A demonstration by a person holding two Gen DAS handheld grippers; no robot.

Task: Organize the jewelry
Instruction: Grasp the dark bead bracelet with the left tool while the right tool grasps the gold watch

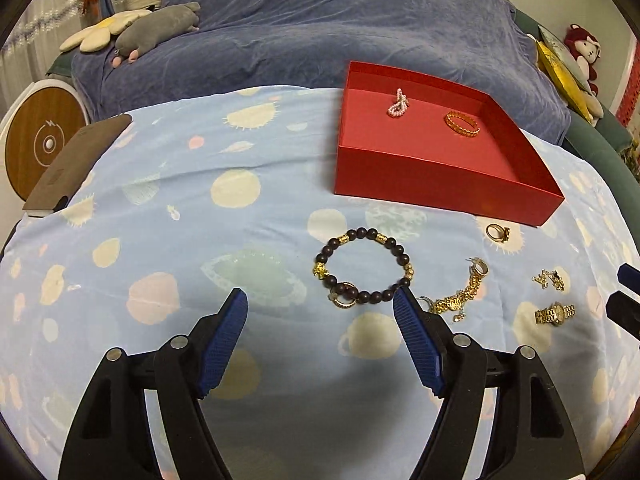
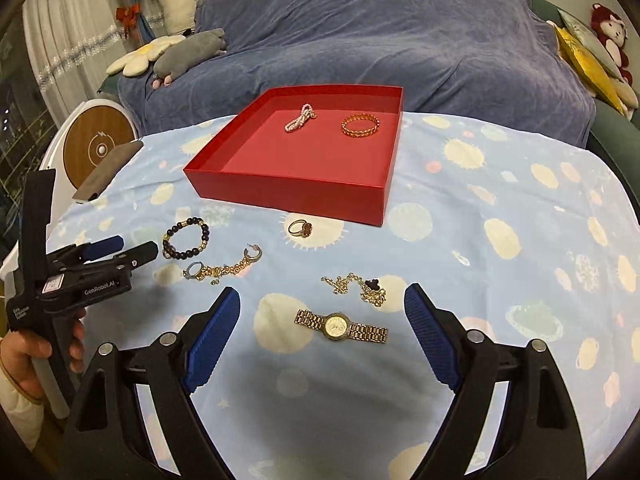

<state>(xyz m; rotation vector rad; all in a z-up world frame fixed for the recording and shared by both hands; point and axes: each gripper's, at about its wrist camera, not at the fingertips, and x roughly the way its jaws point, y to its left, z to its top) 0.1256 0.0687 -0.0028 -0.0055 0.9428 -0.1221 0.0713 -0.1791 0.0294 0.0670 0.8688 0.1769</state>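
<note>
While both grippers hover over the blue planet-print cloth [image 2: 500,184], neither grips anything. The left gripper [image 1: 320,304] has its blue pads spread wide, and its right fingertip [image 1: 402,296] sits just at the near edge of the bead bracelet [image 1: 362,266], though I cannot tell whether they touch. The right gripper [image 2: 322,300] is also spread wide, with the watch [image 2: 340,326] lying flat on the cloth between its fingers, apart from both pads.

A red box [image 2: 288,188] stands open on the cloth beyond the loose pieces. Inside it lie a pearl strand [image 2: 300,118] and, to its right, a gold bangle [image 2: 360,125], the two apart from each other.

Outside the box, a ring [image 2: 300,228] rests just in front of its near wall. A gold charm chain [image 2: 224,266] stretches beside the bead bracelet, and a tangled necklace [image 2: 356,286] lies just beyond the watch.

Seen from the right wrist, a hand [image 2: 24,360] holds the left gripper's handle at the left edge. A blue blanket [image 2: 380,32] covers the sofa behind the cloth.
</note>
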